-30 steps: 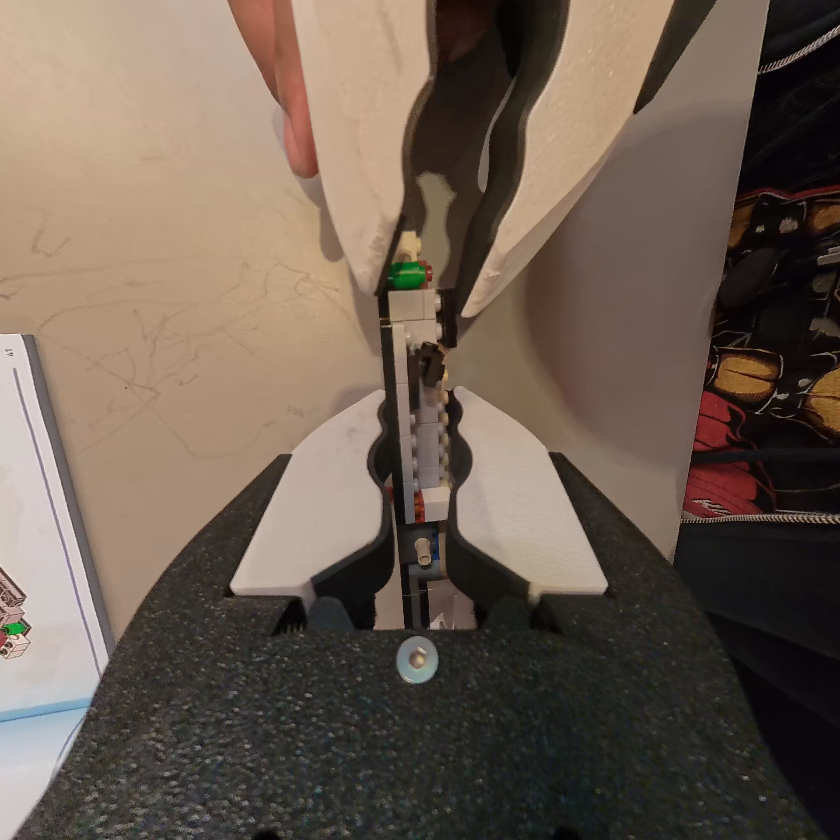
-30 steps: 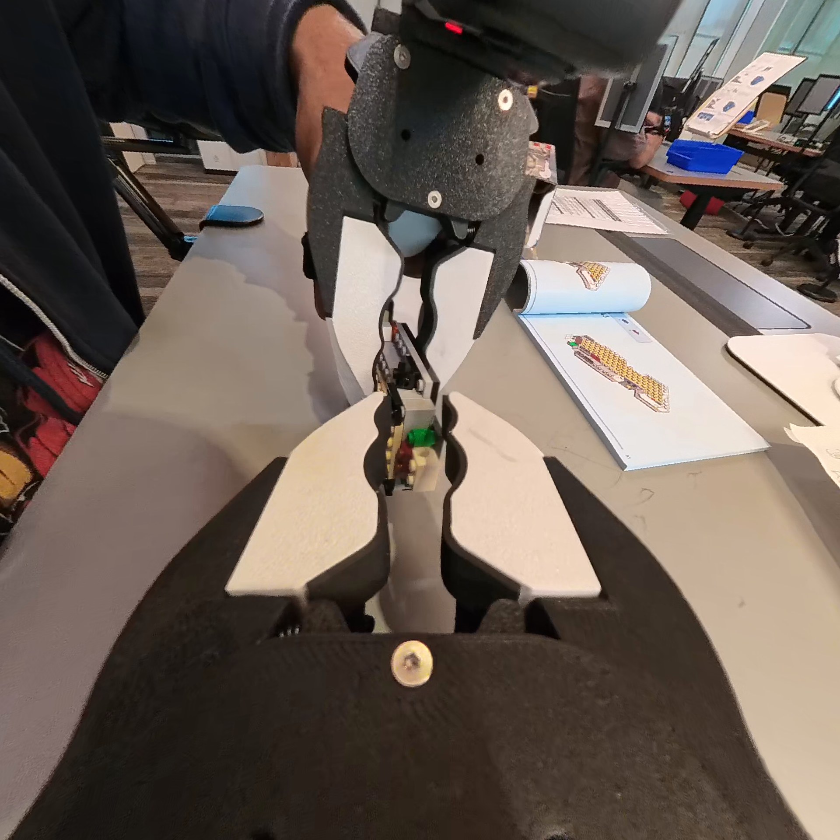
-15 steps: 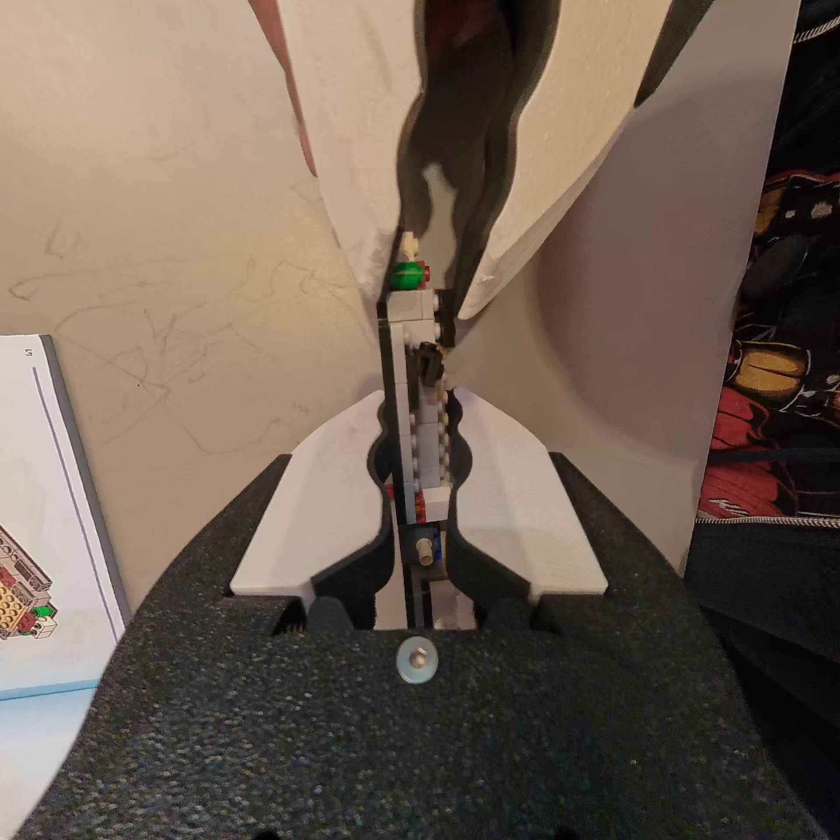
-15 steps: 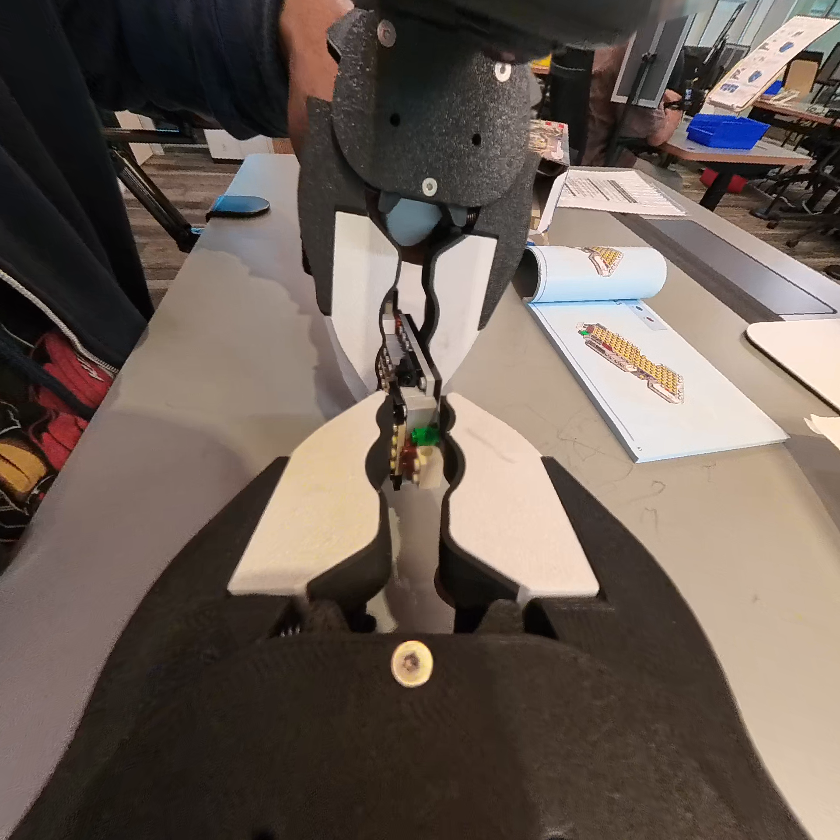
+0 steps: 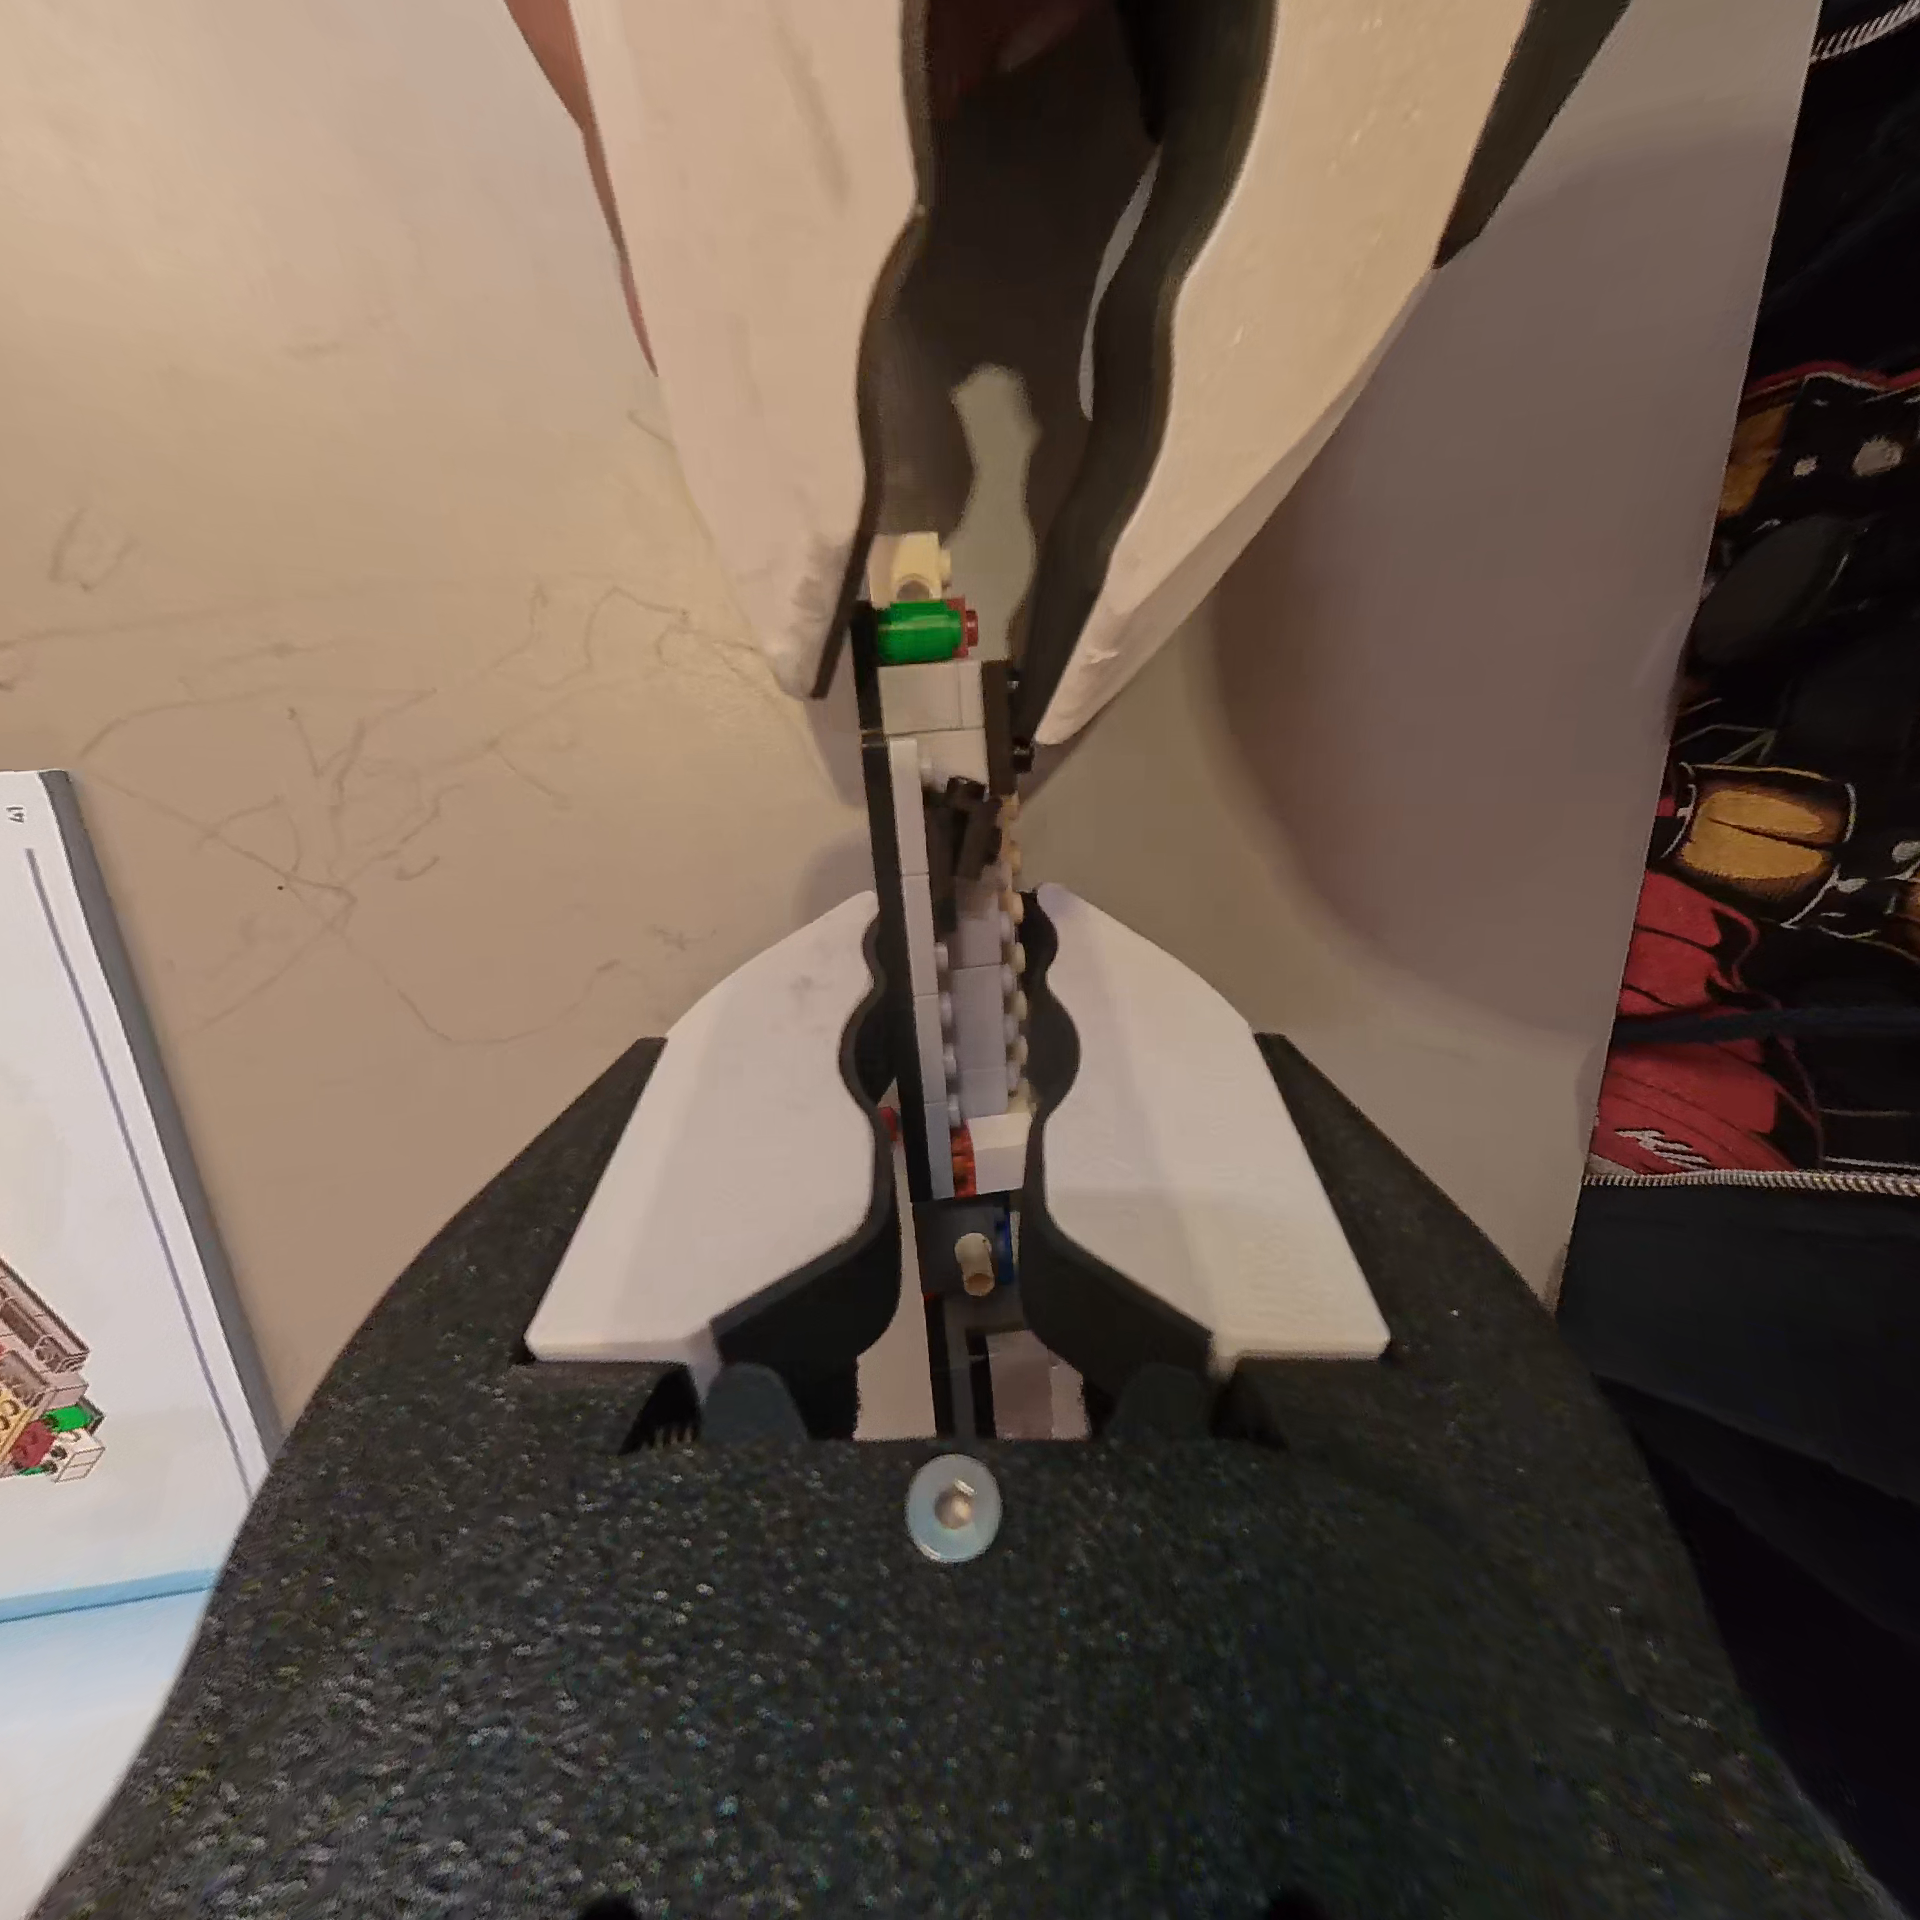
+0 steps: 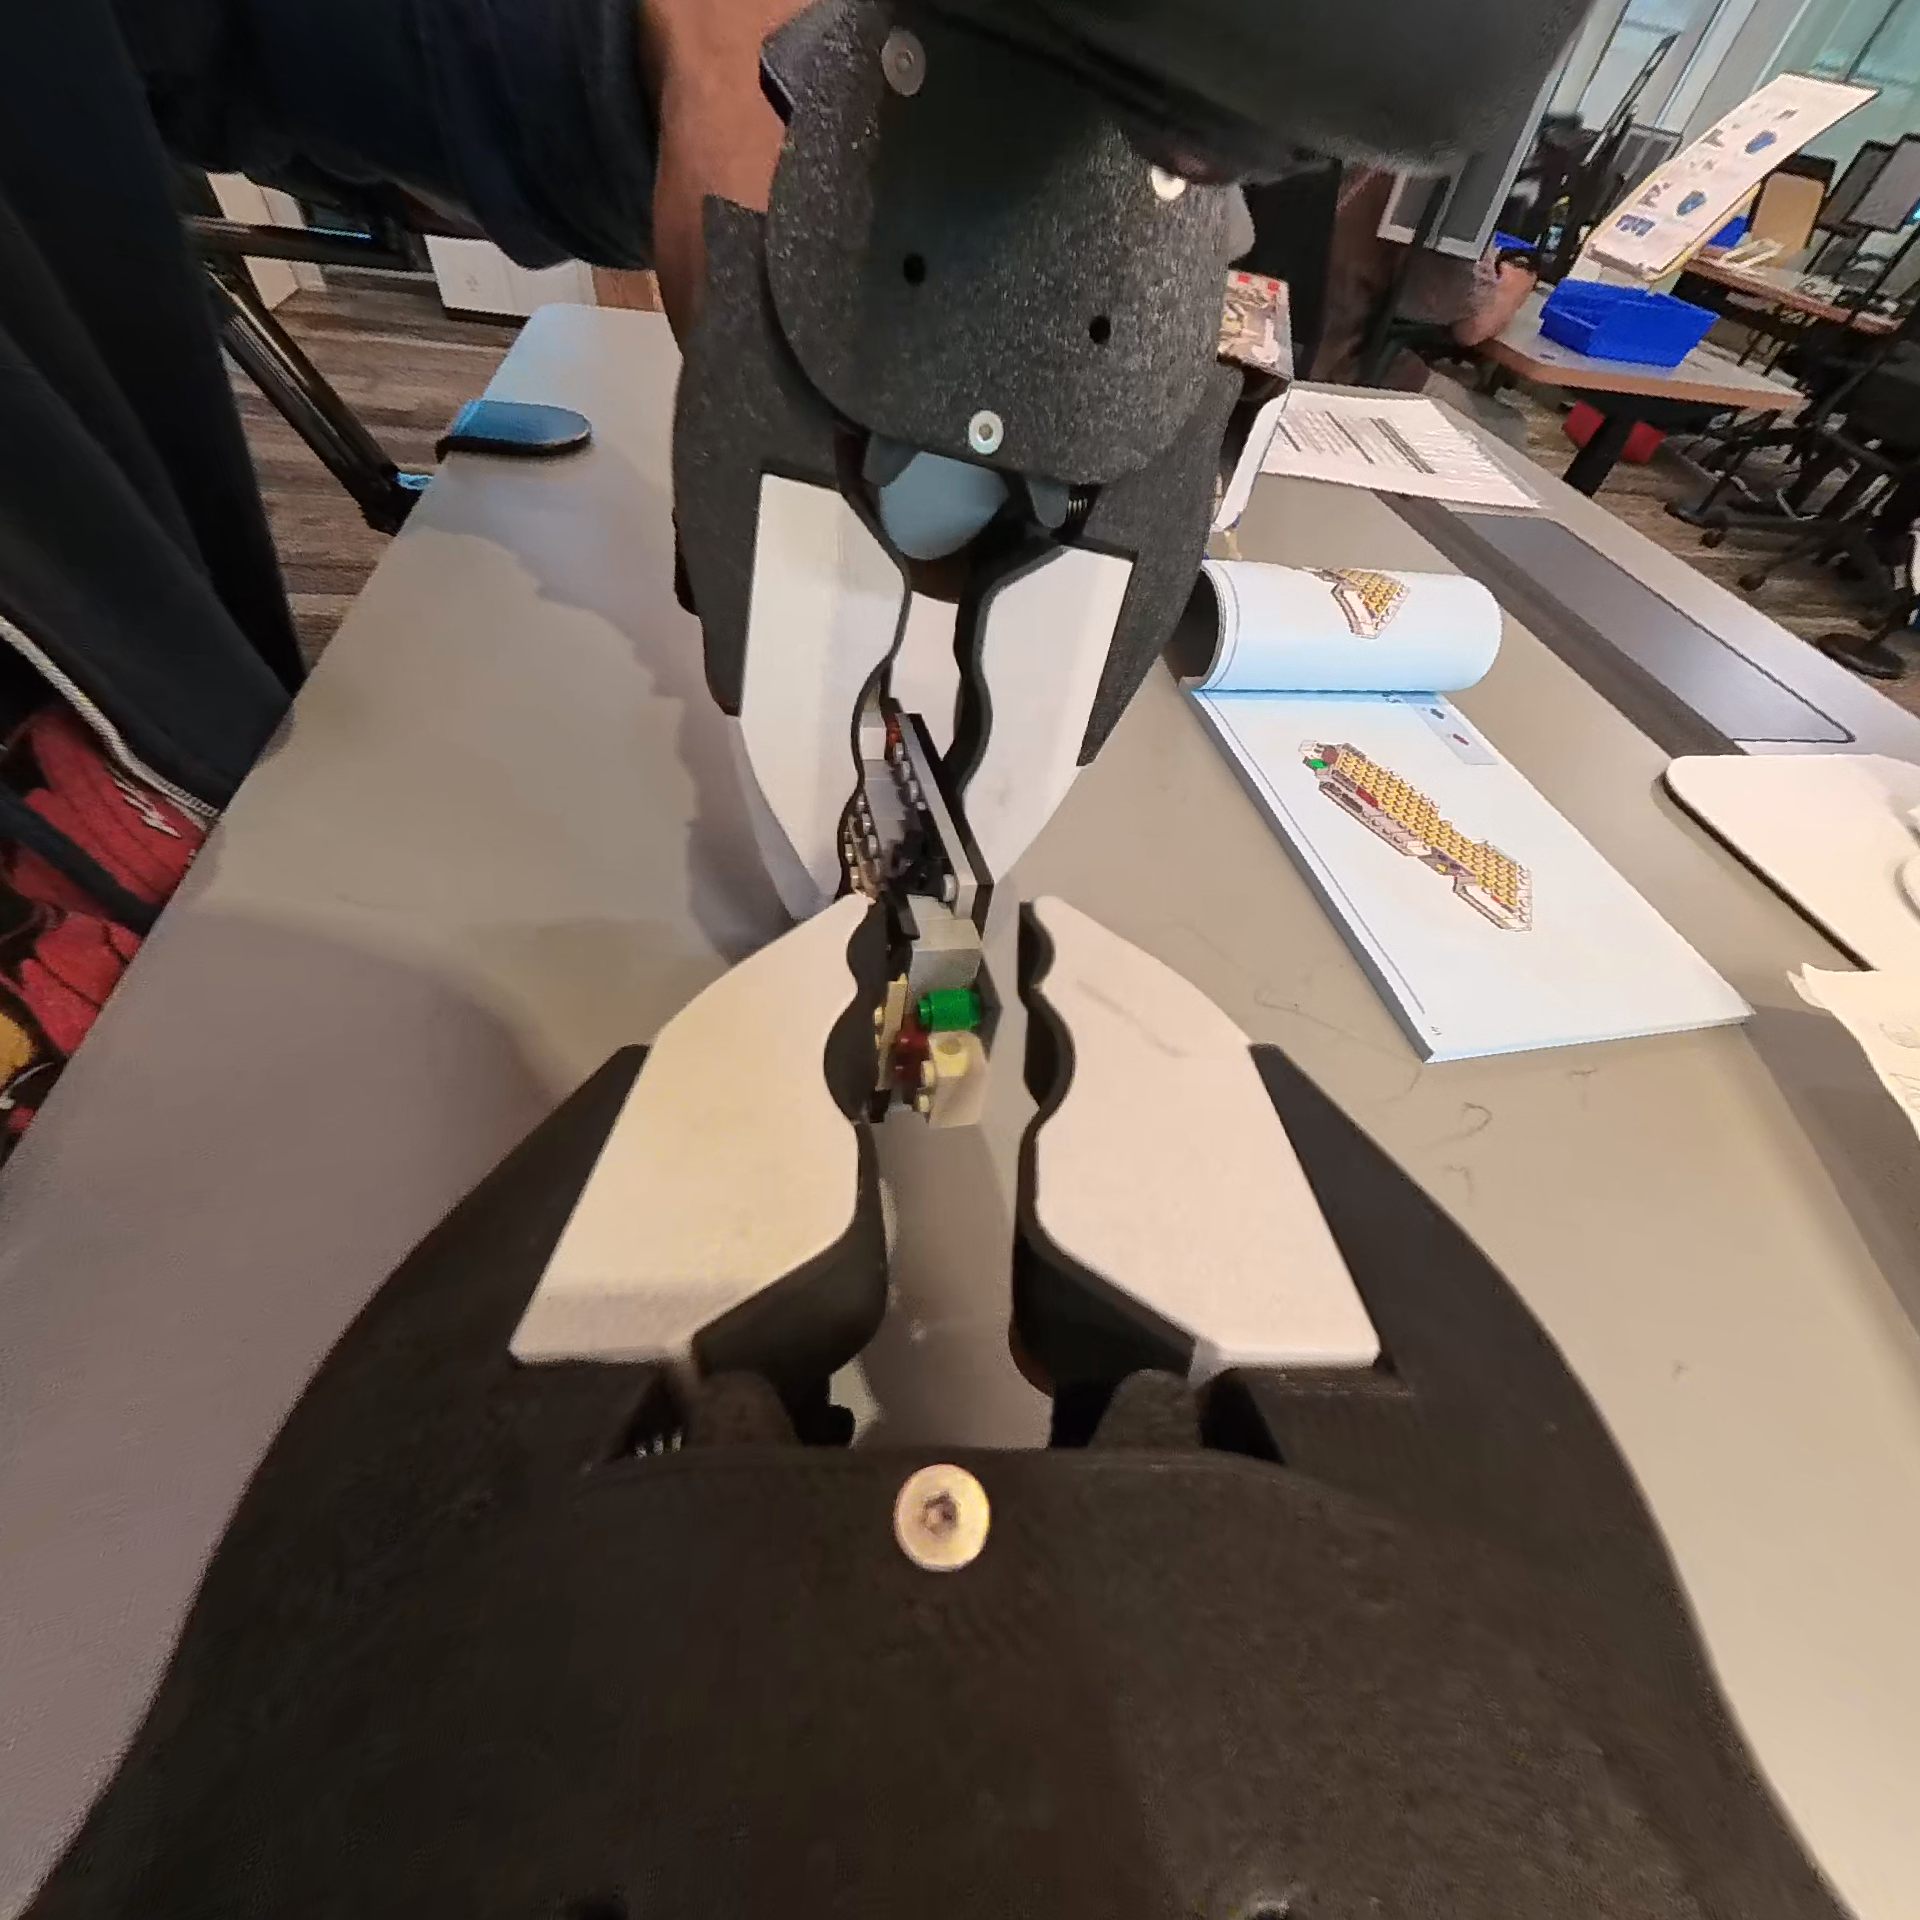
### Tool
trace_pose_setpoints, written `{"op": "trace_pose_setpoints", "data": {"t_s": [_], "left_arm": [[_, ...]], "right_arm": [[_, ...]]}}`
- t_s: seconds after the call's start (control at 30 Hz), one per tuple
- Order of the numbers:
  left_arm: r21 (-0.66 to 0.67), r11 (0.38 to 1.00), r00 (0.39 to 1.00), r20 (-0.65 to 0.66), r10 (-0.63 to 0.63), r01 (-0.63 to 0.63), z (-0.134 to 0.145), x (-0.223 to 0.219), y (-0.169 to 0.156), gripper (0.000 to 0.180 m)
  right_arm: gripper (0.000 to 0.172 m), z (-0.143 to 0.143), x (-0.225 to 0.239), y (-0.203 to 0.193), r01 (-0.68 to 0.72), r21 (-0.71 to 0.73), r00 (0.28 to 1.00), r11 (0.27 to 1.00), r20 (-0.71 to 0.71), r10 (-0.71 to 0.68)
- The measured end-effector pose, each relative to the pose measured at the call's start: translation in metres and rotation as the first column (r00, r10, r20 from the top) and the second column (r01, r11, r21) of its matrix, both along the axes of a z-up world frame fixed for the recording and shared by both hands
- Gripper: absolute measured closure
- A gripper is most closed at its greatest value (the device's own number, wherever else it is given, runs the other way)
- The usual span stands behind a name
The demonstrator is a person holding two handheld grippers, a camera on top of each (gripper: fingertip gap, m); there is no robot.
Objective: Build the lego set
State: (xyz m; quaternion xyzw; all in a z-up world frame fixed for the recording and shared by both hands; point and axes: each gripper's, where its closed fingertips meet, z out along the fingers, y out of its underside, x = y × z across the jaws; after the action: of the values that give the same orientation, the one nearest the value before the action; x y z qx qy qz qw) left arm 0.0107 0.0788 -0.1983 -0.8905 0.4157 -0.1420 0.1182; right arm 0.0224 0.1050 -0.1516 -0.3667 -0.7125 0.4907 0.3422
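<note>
Flanking gripper-held brick model (image 6: 925, 997): open instruction booklet (image 6: 1475, 862), grey table (image 6: 468, 831).

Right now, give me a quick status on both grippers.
Left gripper clamped on brick assembly. Right gripper open around its green-stud end, right finger clear of it. Instruction booklet on table.

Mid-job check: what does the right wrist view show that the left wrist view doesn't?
Right only: a blue bin, a printed sheet, and the left gripper seen from outside. Left only: the brick assembly's lower end with its tan peg, deep between the jaws. Both: the assembly, its green stud, the instruction booklet, the table.
</note>
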Motion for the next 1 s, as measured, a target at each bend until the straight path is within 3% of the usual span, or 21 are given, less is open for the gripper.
{"op": "trace_pose_setpoints", "data": {"t_s": [1.0], "left_arm": [[-0.173, 0.982, 0.973, 0.202, 0.115, -0.081, 0.0029, 0.0096, -0.0075, 0.159]], "right_arm": [[0.149, 0.0027, 0.0003, -0.0020, -0.009, -0.037, 1.000, 0.999, 0.004, 0.009]]}}
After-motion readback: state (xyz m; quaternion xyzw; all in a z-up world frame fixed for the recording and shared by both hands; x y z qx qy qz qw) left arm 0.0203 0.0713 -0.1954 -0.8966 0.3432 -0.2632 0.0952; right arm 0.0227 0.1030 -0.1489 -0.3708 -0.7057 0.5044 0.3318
